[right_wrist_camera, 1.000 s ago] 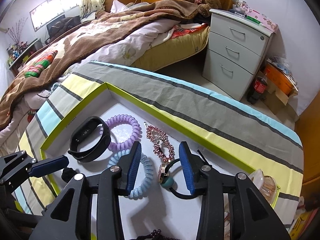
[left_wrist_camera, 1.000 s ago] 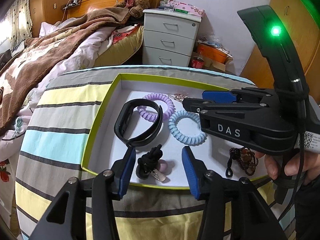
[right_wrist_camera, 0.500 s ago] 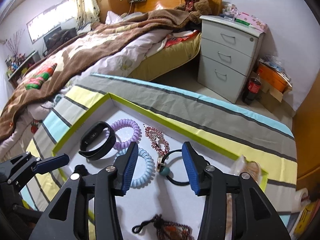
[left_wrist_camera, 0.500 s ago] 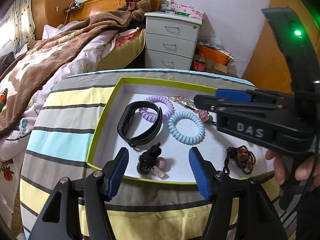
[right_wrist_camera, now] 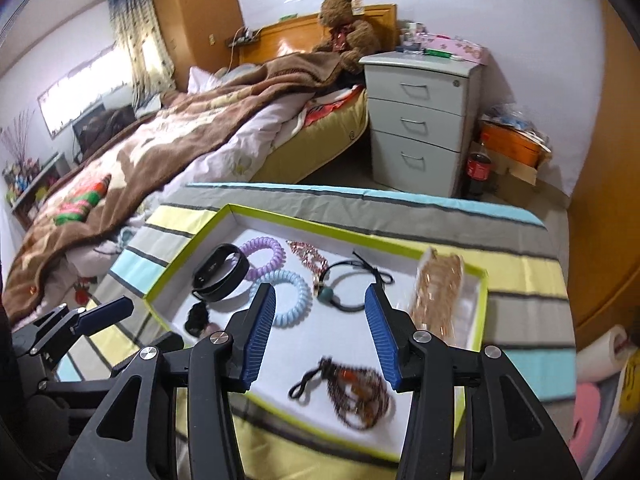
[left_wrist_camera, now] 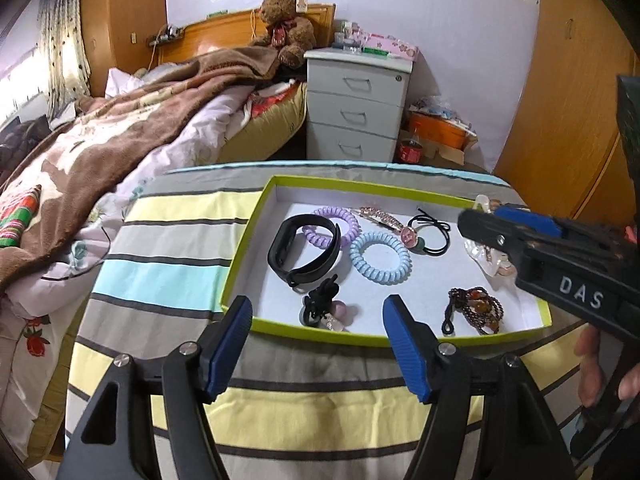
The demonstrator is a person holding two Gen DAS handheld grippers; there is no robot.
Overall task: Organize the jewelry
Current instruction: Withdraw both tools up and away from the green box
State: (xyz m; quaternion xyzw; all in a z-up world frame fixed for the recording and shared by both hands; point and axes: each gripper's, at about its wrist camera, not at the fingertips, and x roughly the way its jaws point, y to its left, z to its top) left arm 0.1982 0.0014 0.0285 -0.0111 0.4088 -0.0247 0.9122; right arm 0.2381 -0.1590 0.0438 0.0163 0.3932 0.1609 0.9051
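Note:
A green-rimmed white box [left_wrist_camera: 248, 236] [right_wrist_camera: 482, 304] sits on the striped tablecloth. In it lie a black wristband [left_wrist_camera: 304, 250] [right_wrist_camera: 220, 272], a purple coil tie [left_wrist_camera: 348, 222] [right_wrist_camera: 264, 256], a blue coil tie [left_wrist_camera: 380, 258] [right_wrist_camera: 296, 300], a pink rhinestone clip [left_wrist_camera: 378, 216] [right_wrist_camera: 308, 256], a black elastic with a charm [left_wrist_camera: 430, 234] [right_wrist_camera: 344, 292], a black claw clip [left_wrist_camera: 322, 306] [right_wrist_camera: 198, 316], a brown bead bracelet [left_wrist_camera: 476, 310] [right_wrist_camera: 356, 392] and a clear-gold hair clip [right_wrist_camera: 438, 296]. My left gripper [left_wrist_camera: 318, 342] is open and empty at the box's near edge. My right gripper [right_wrist_camera: 320, 336] is open and empty above the box.
The striped table [left_wrist_camera: 168, 280] stands next to a bed with a brown blanket [left_wrist_camera: 120, 132]. A grey three-drawer nightstand [left_wrist_camera: 356, 108] and a teddy bear [left_wrist_camera: 286, 24] are behind. A wooden wardrobe [left_wrist_camera: 560, 120] is at the right.
Both grippers have pulled back and up from the box and opened wider. The right gripper has left the black elastic lying in the box.

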